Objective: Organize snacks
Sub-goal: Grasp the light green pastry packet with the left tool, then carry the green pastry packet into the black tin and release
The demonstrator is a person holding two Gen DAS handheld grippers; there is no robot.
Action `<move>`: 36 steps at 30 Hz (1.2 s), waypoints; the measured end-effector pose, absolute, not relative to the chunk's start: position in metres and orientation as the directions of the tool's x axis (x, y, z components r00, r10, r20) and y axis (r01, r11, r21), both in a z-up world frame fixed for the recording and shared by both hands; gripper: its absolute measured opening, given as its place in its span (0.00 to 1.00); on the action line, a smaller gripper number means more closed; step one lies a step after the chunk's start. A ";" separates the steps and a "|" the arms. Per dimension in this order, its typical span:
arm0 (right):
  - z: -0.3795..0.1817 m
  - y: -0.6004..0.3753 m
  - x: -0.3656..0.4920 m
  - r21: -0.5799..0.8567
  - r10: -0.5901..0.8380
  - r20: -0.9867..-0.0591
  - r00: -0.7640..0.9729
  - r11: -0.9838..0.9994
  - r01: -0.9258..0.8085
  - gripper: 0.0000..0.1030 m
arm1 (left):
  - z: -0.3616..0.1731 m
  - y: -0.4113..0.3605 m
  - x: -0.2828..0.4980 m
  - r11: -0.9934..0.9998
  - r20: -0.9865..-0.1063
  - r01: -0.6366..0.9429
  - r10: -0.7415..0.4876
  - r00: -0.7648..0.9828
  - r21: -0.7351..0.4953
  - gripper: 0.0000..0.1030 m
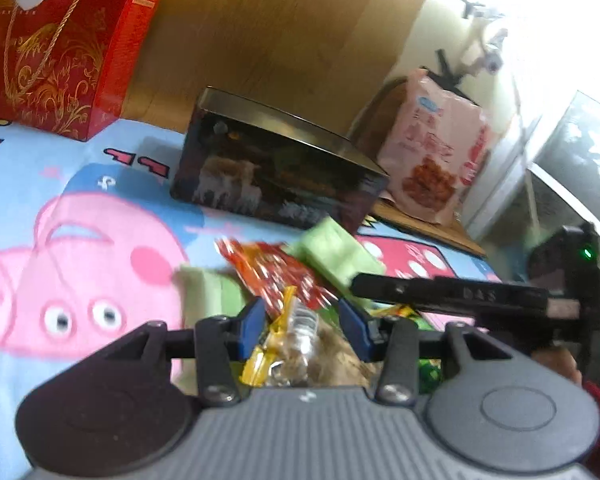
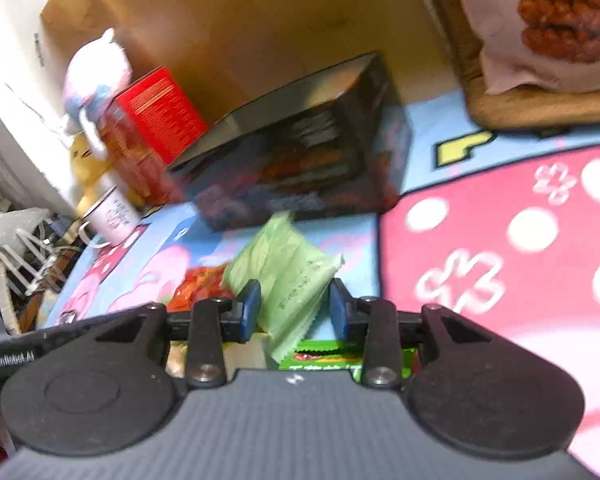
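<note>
Two grippers hover over the snack pile on the cartoon blanket (image 1: 40,168): the left gripper (image 1: 304,326) straddles a clear-and-yellow wrapper (image 1: 296,336), the right gripper (image 2: 294,312) a pale green packet (image 2: 288,276); whether either pinches, I cannot tell.

Strong daylight floods in from the upper right of the left wrist view, bleaching that corner white. Both fisheye pictures bend straight lines at the edges. Motion blur smears the dark rectangular printed tin (image 2: 300,140) and the pale green plastic snack packet (image 2: 288,276).
</note>
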State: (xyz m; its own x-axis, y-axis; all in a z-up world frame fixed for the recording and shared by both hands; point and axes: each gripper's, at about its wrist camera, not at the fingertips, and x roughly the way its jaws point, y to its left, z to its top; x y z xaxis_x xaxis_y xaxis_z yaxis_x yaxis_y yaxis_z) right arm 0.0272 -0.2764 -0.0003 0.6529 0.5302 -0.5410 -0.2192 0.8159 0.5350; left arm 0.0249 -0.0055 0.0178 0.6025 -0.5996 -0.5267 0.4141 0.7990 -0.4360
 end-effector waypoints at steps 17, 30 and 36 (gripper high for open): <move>0.046 -0.219 -0.039 0.362 0.684 -0.437 0.585 0.728 -0.582 0.40 | 0.018 0.076 -0.002 0.793 -0.495 0.228 -0.547 0.675 -0.565 0.44; 0.016 -0.155 0.011 0.216 0.548 -0.657 0.518 0.795 -0.567 0.51 | 0.000 0.039 0.043 0.794 -0.543 0.284 -0.584 0.603 -0.538 0.44; 0.018 -0.134 0.001 0.126 0.494 -0.658 0.568 0.816 -0.564 0.48 | 0.006 0.045 0.031 0.810 -0.552 0.244 -0.551 0.625 -0.532 0.43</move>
